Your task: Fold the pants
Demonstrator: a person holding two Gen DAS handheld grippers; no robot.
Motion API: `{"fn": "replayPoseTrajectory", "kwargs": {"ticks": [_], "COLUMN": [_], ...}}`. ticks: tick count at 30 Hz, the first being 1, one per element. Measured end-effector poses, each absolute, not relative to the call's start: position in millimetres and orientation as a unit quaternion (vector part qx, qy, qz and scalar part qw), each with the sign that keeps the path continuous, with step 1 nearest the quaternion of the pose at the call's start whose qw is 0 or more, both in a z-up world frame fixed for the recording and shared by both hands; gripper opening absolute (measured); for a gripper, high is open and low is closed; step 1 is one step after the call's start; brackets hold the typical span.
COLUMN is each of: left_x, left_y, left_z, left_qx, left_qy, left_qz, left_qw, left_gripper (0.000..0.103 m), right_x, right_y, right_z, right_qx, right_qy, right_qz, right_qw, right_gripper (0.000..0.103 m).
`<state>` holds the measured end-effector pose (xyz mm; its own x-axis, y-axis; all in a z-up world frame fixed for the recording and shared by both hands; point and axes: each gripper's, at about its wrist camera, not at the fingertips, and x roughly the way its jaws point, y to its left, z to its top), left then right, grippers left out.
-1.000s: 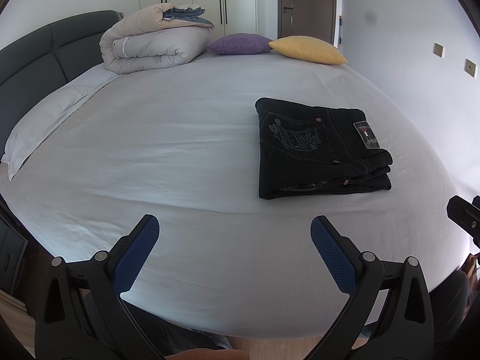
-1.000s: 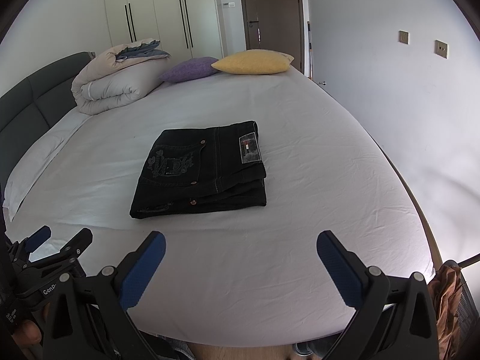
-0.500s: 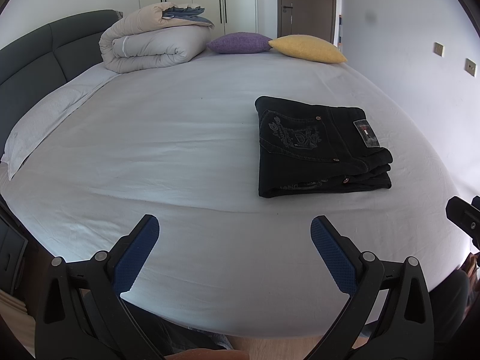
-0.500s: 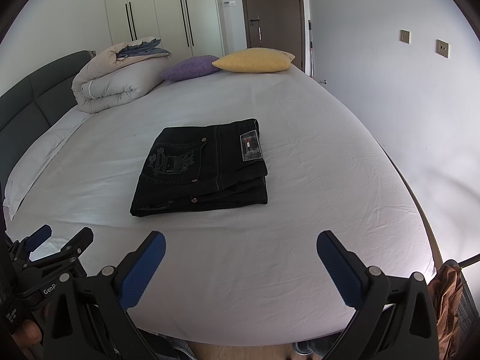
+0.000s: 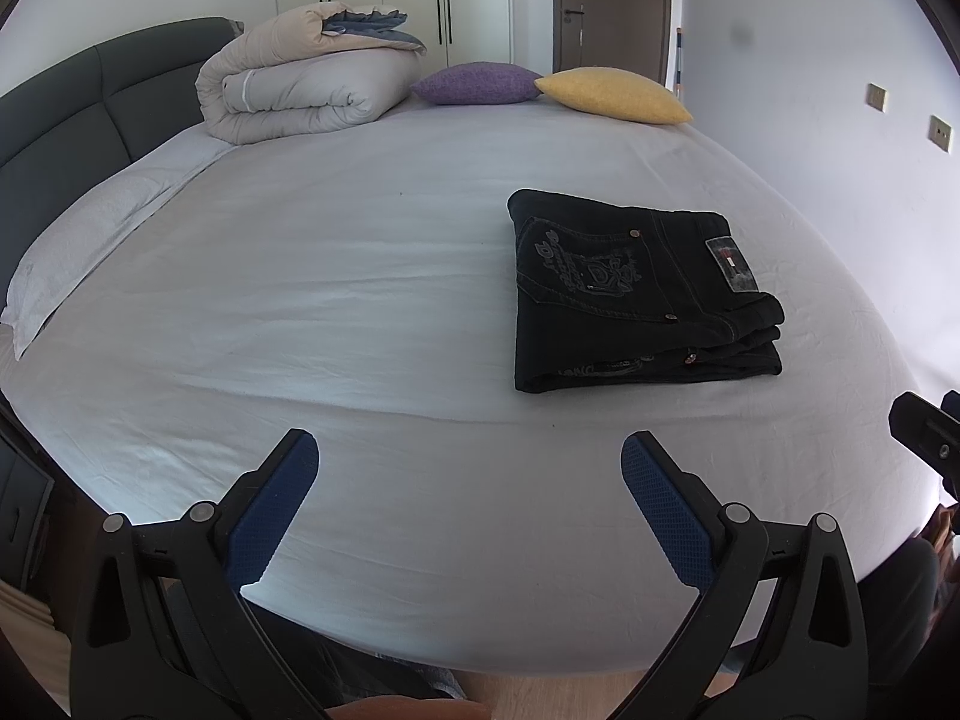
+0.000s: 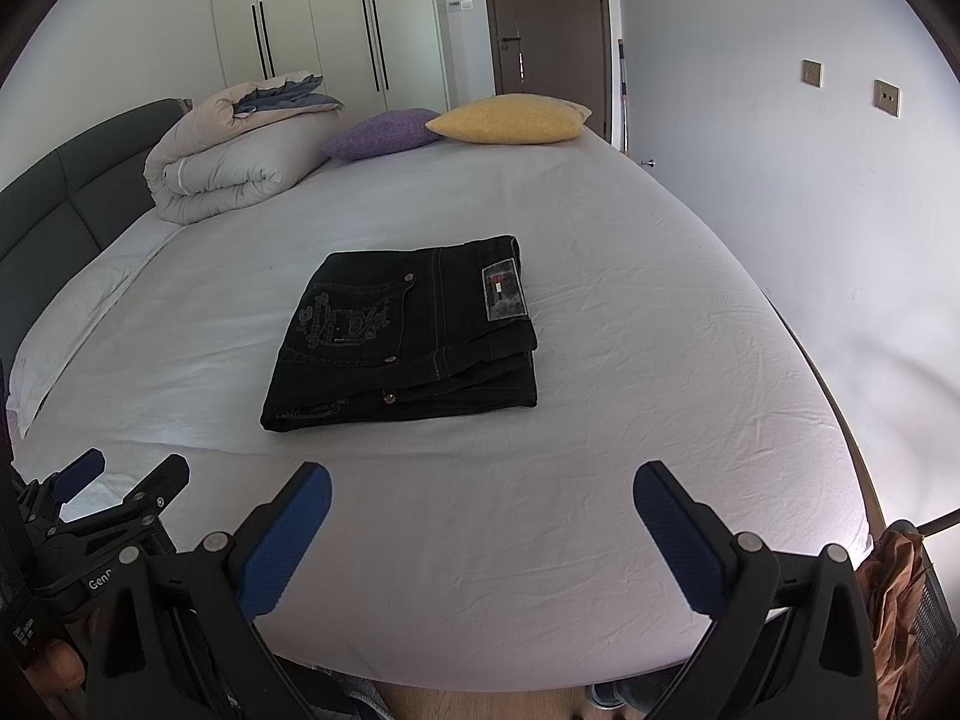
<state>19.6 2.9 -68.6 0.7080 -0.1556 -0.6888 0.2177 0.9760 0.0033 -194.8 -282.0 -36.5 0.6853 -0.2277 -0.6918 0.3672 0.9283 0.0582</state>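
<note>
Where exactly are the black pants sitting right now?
The folded black pants lie on the white bed sheet, centre in the right wrist view and right of centre in the left, nearer than the purple and yellow cushions.

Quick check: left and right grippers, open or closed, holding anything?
Left gripper: open, empty, short of the folded black jeans.
Right gripper: open, empty, also clear of the jeans.

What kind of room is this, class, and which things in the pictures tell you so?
Most likely a bedroom: a wide bed with a padded headboard, a rolled duvet and two cushions at its far end, and tall wardrobe doors behind.
</note>
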Motion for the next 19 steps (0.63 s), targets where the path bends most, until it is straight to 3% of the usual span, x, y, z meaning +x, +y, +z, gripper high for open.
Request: {"fn": "replayPoseTrajectory", "kwargs": {"ticks": [19], "left_x": [22], "left_y": [13], "left_z": [-71], "left_qx": [0.042], "left_qy": [0.372], "left_qz": [-0.109], "left_qw": [0.921], "left_gripper": [0.103], "right_x": [-192], "right_y": [-285], "right_z": [-44], "right_qx": [0.093], "right_qy": [0.369], "right_qz": [-0.156], "right_qw": [0.911], "right_gripper": [0.103]}}
